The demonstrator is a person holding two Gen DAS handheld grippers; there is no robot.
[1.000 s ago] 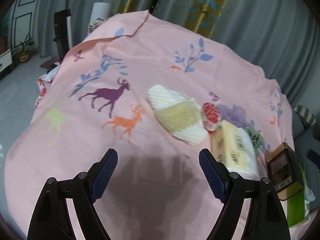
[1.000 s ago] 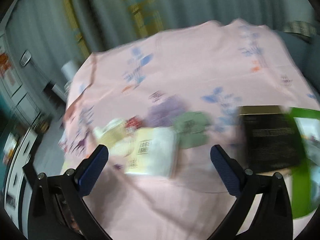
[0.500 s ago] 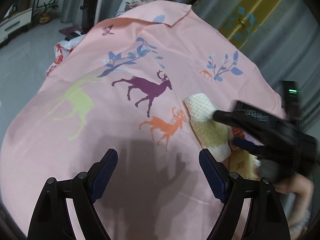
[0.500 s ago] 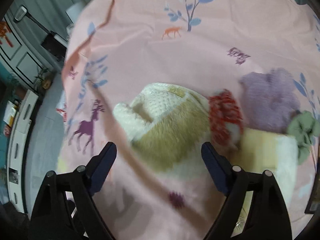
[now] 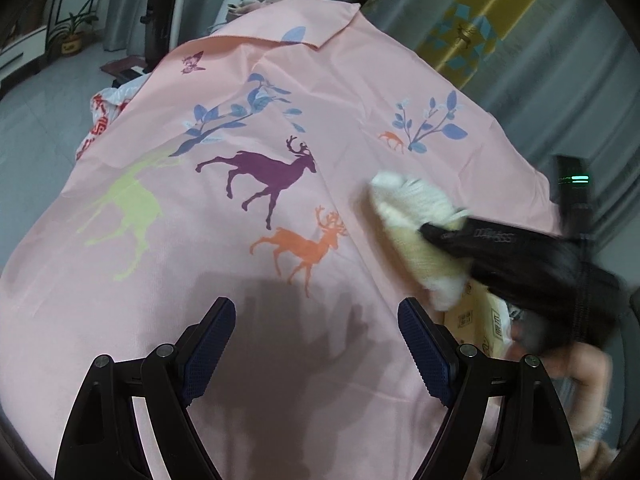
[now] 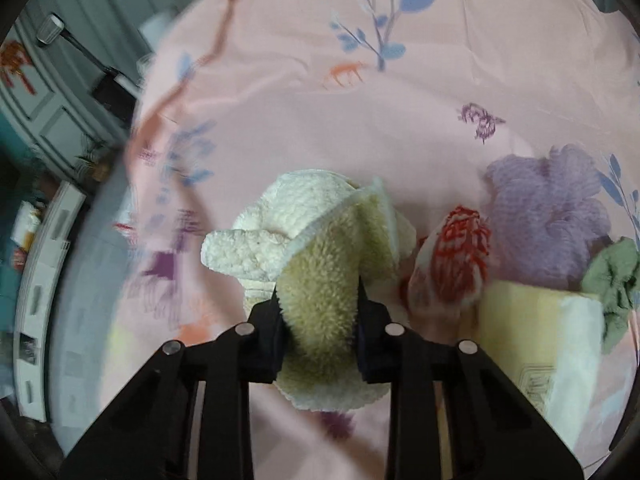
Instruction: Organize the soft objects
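**Right gripper squeezing the fluffy slipper on the pink sheet**

The cream and tan slipper (image 6: 320,280) is lying near the middle of the pink sheet (image 6: 400,128), and its tan fleece band is bulging up between the two jaws of the right gripper (image 6: 319,298). The jaws have just been closing, and in the right wrist view they are pressing into the fleece from both sides, so the gripper is grasping the slipper. The white toe end is sticking out toward 10 o'clock from the jaws.

At 3 o'clock from the slipper, just beside it, a small red and white ball (image 6: 452,264) is lying. A purple knitted cloth (image 6: 548,216) is spreading at about 2 o'clock, and a green cloth (image 6: 616,280) is sitting beyond it near the right edge. A pale yellow pack (image 6: 536,344) is lying at 4 o'clock, touching the ball.

In the left wrist view, the slipper (image 5: 416,216) is showing at 2 o'clock from the left gripper (image 5: 316,344), with the black right gripper (image 5: 500,244) lying over it. The left gripper is hanging above bare sheet, its jaws standing wide apart with nothing between them. A printed purple deer (image 5: 264,176) is lying at 12 o'clock from it.
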